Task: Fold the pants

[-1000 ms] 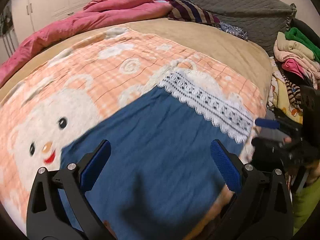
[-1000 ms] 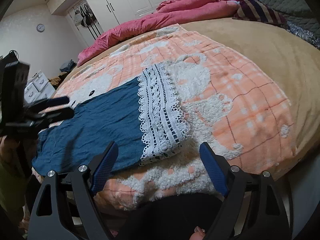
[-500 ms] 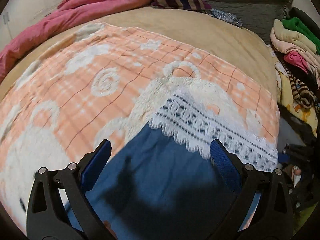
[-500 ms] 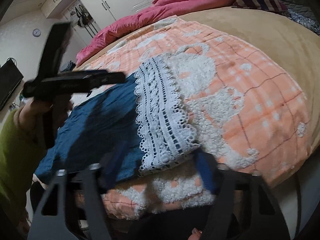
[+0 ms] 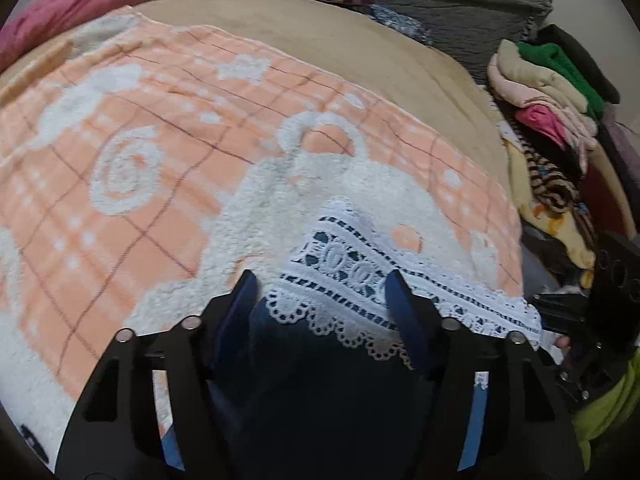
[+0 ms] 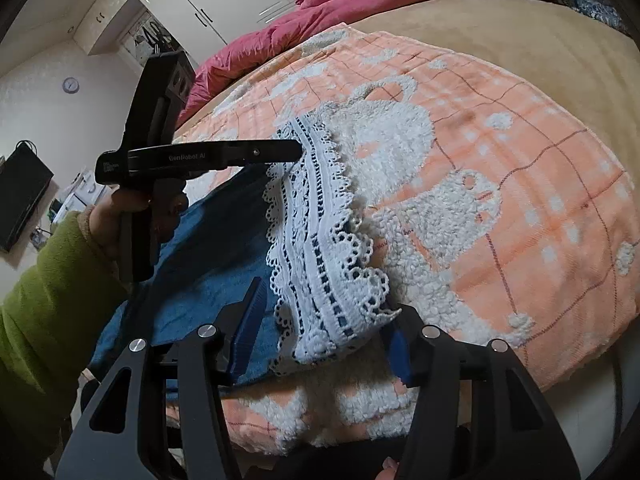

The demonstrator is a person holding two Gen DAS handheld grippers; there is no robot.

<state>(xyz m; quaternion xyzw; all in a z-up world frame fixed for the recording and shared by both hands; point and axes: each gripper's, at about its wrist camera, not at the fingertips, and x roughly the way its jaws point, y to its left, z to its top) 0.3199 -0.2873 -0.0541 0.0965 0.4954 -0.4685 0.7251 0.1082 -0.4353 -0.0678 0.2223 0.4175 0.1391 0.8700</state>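
Blue pants point(image 6: 192, 248) with a white lace hem point(image 6: 320, 240) lie flat on an orange and white blanket point(image 5: 140, 120). My left gripper point(image 5: 322, 304) points down at the far corner of the lace hem point(image 5: 360, 264). Its jaws are closing with lace and blue cloth between them, and the pads stand apart from the cloth. In the right wrist view the left gripper point(image 6: 294, 150) tips onto that corner. My right gripper point(image 6: 324, 332) straddles the near lace corner at the blanket's front edge. Its jaws are closing too, with a slightly bunched corner between the pads.
The blanket lies on a tan bed point(image 5: 360, 40) with a pink duvet point(image 6: 320, 12) at the back. A pile of folded clothes point(image 5: 552, 92) stands to the right of the bed. A hand in a green sleeve point(image 6: 48, 300) holds the left gripper.
The left gripper moved from over the blue cloth to the far lace corner, tilted down, and its jaws narrowed. The right gripper's jaws narrowed around the near lace corner.
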